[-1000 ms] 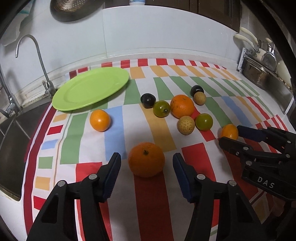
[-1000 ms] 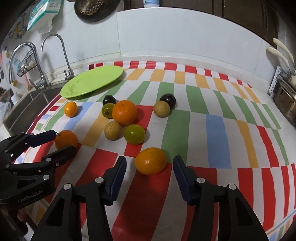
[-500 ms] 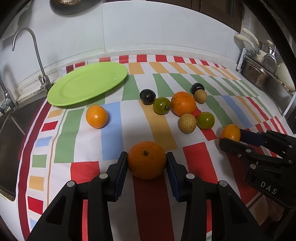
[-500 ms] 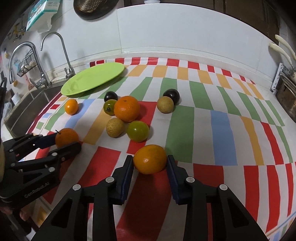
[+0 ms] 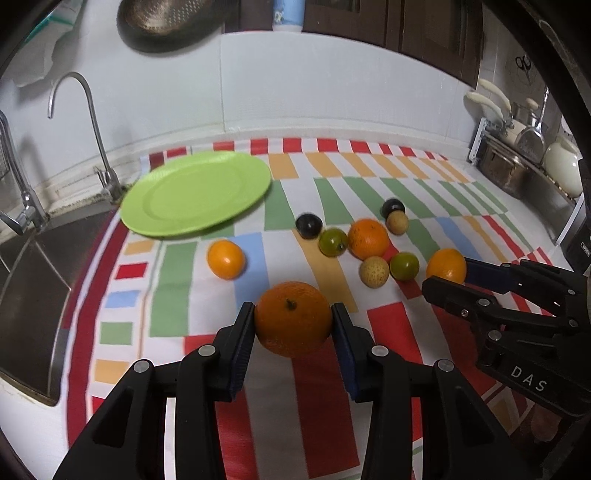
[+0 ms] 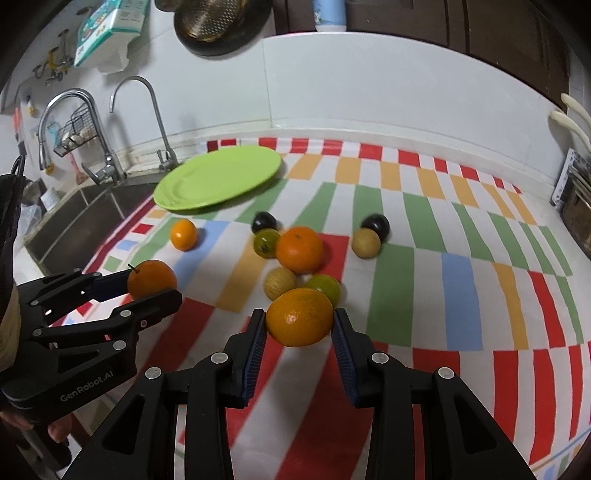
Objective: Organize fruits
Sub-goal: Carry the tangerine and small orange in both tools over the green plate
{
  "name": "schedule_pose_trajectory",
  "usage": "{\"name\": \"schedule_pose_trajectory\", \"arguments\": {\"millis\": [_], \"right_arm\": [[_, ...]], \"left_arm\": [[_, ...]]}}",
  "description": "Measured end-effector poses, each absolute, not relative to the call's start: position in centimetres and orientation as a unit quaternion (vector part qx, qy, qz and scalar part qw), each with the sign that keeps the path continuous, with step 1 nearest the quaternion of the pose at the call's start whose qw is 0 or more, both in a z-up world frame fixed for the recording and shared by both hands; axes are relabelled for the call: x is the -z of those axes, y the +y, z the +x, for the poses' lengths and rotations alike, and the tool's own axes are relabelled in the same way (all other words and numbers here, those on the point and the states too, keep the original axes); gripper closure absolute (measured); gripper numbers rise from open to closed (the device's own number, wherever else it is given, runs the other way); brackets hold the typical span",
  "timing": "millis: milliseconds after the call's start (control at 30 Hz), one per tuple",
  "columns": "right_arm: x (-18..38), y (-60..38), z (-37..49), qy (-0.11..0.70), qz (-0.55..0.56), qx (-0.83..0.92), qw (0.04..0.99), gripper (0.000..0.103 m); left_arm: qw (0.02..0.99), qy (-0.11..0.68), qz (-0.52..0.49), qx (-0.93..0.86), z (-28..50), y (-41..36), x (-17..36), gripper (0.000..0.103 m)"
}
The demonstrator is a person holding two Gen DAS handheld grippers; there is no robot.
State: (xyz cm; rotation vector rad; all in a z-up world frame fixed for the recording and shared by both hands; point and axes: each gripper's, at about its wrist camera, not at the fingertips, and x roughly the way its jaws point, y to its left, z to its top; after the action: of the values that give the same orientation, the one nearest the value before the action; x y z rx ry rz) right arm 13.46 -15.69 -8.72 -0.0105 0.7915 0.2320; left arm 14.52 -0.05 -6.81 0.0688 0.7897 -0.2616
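From the left wrist view, a striped cloth [image 5: 177, 295] in red, green, orange and blue is covering the counter, with a steel sink [image 5: 33, 280] dropping off along its left edge and a curved faucet [image 5: 88, 122] standing behind. A white backsplash is running along the back, and pots [image 5: 517, 162] are crowding the far right. The left gripper [image 5: 293, 326] is squeezing a big orange [image 5: 293, 318] between its blue pads, stem nub facing up and toward the camera; it's basically round, so no real long axis. The green plate [image 5: 197, 197] is sitting bare at the back left, near the sink edge, and one small orange [image 5: 226, 258] is lying alone between plate and gripper. The rest of the fruit, a cluster [image 5: 365, 236] of dark, green, tan and orange pieces, is bunched mid-cloth to the right. The cloth between the gripper and the plate is mostly open.

From the right wrist view, same counter, with a strainer [image 6: 221, 22] hanging on the wall up top. The right gripper [image 6: 299, 325] is clamping a second orange [image 6: 299, 316], slightly wider than tall, its long side running across between the pads. It looks to be hanging above the cloth, just in front of the cluster. The left gripper is showing at the left edge with its orange. Lots of bare striped cloth is stretching off to the right.
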Motion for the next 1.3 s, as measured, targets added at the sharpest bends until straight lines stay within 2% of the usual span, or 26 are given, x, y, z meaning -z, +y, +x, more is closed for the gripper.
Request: {"name": "schedule_pose_trajectory", "arguments": {"millis": [600, 1300], "right_arm": [[4.0, -10.5, 15.4, 0.331, -0.018, -0.158, 0.930, 0.066], [1.8, -4.8, 23.1, 0.314, -0.034, -0.163, 0.935, 0.066]], "left_arm": [[0.934, 0.340, 0.032, 0.100, 15.5, 5.1, 2.6, 0.063], [0.939, 0.323, 0.050, 0.104, 22.2, 10.1, 1.4, 0.063]]}}
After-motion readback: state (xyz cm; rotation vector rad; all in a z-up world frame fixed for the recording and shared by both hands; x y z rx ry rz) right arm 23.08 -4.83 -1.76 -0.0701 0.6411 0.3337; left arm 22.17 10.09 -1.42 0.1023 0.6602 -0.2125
